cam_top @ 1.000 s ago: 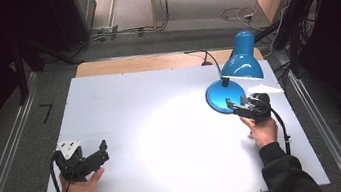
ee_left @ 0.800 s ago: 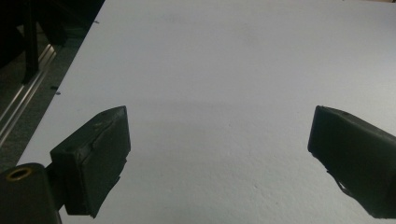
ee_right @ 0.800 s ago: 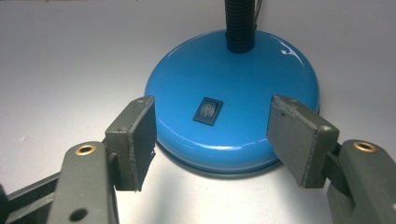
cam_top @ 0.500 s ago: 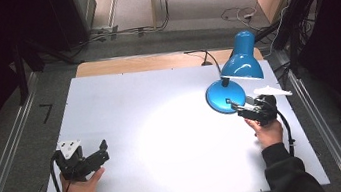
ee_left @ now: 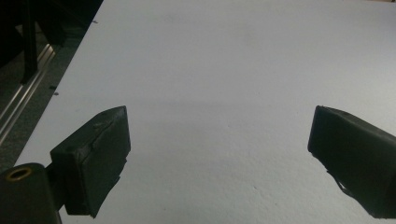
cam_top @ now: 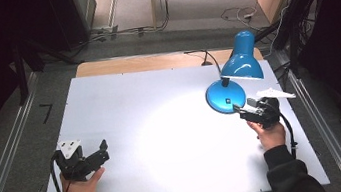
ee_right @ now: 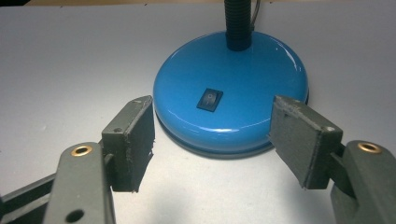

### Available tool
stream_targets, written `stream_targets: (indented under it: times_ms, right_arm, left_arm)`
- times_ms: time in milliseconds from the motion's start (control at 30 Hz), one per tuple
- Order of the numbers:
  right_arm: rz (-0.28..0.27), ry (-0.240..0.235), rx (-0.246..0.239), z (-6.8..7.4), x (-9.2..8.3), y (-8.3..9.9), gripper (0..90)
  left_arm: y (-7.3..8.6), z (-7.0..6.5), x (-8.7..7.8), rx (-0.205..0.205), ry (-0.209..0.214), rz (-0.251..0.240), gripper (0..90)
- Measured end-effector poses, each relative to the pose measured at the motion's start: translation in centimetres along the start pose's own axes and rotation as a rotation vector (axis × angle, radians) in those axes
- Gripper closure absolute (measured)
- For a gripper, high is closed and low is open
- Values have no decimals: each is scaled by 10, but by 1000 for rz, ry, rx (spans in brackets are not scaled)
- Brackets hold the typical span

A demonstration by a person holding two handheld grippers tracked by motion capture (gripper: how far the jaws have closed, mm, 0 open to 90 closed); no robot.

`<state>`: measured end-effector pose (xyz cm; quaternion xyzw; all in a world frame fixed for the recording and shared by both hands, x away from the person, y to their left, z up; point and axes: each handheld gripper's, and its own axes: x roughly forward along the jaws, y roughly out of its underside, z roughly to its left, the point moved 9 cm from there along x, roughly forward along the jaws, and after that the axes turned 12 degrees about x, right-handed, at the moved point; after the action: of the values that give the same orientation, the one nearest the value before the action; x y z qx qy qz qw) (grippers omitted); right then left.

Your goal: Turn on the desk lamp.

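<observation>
Blue lamp base (ee_right: 231, 93), rocker switch (ee_right: 209, 99) atop: just ahead of right gripper (ee_right: 212, 142), jaws spread, nothing between; left gripper (cam_top: 97, 154) far off, likewise open.

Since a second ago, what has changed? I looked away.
The right tool shifted slightly off the lamp's blue base, its jaws just opening, nothing held. The left tool, the lamp and its pool of light stayed put.

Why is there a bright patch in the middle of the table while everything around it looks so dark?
High view: the blue lamp is lit and throws a bright pool on the white table, while the room around stays dark. Right gripper view: glare streaks the glossy lamp base; the switch is sharp. Left gripper view: dim, even light, with soft-edged jaws.
</observation>
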<state>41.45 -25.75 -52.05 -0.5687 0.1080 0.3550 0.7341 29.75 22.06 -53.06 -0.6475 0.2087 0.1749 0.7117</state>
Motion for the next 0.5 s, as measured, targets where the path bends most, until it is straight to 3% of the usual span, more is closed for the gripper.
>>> stream_targets:
  times_ms: [500]
  right_arm:
    - [-6,-1,2,-2,-10,3,296]
  left_arm:
    - [0,0,0,-1,2,-1,64]
